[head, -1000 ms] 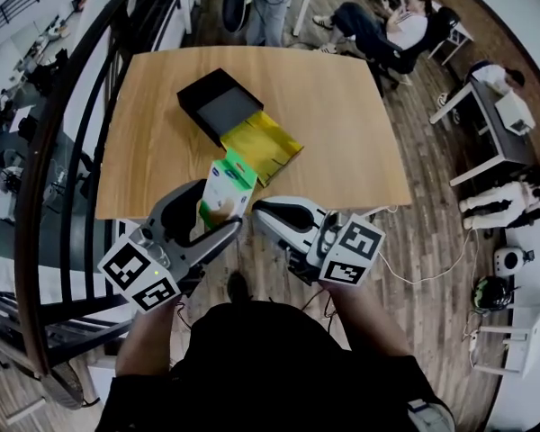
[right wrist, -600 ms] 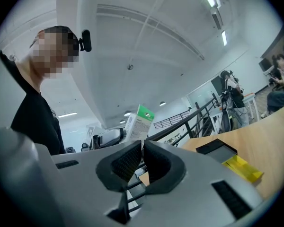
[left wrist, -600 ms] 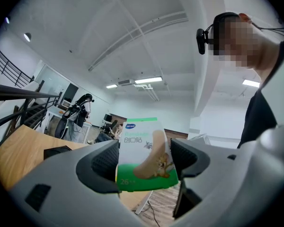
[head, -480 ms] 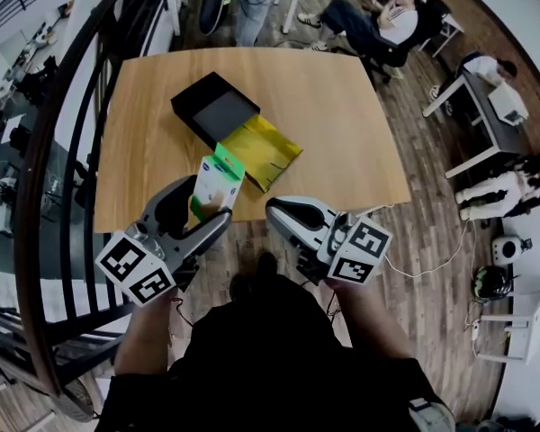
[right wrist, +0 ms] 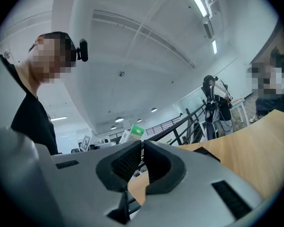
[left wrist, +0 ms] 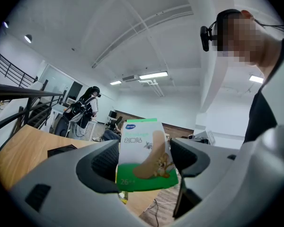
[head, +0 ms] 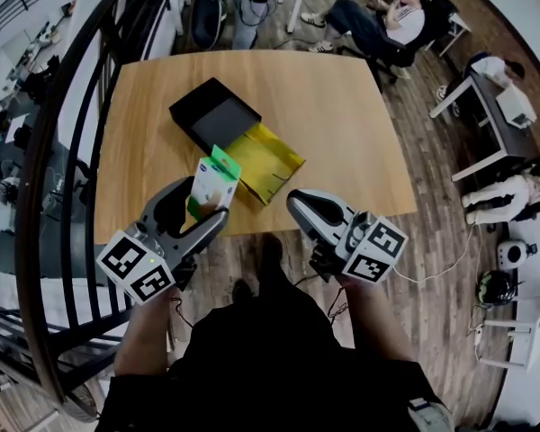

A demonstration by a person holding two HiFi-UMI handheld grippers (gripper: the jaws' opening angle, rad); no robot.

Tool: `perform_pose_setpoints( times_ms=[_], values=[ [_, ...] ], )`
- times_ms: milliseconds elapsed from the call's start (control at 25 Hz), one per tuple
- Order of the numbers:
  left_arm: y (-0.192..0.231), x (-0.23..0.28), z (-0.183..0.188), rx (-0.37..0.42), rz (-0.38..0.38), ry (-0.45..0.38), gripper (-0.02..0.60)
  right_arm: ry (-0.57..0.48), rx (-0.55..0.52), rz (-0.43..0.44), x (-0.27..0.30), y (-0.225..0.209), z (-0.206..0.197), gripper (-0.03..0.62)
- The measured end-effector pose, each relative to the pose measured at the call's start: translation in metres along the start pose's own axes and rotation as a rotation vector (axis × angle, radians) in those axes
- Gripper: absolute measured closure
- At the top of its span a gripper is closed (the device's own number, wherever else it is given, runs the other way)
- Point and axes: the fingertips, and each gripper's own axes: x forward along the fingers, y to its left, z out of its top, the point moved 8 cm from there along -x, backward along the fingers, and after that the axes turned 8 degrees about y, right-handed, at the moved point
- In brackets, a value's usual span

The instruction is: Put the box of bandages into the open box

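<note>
A white and green box of bandages (head: 212,182) (left wrist: 145,155) is held upright in my left gripper (head: 201,198) (left wrist: 144,161), whose jaws are shut on its sides, over the table's near edge. The open black box (head: 213,113) (left wrist: 61,151) lies on the wooden table (head: 342,115) further back, with its yellow-lined lid (head: 265,159) folded out toward me. My right gripper (head: 304,208) (right wrist: 141,163) is shut with nothing in it, just off the table's near edge, to the right of the bandage box. The top of the bandage box (right wrist: 136,130) peeks over its jaws.
A dark stair railing (head: 67,151) curves along the left of the table. People sit and stand beyond the far edge (head: 378,16), and a person sits at the right (head: 513,192). A cable (head: 423,273) lies on the wood floor to the right.
My left gripper has carried the bandage box slightly left and further over the table. My right gripper has shifted to the right. The view has drifted a little.
</note>
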Motion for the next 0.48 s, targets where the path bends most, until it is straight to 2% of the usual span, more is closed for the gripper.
perform_pose_setpoints(
  times_ms=[480],
  values=[
    [0.048,0.093,-0.001,-0.028,0.041,0.084,0.233,-0.027,0.058,-0.007,-0.007,-0.119,0.017,0.556]
  ],
)
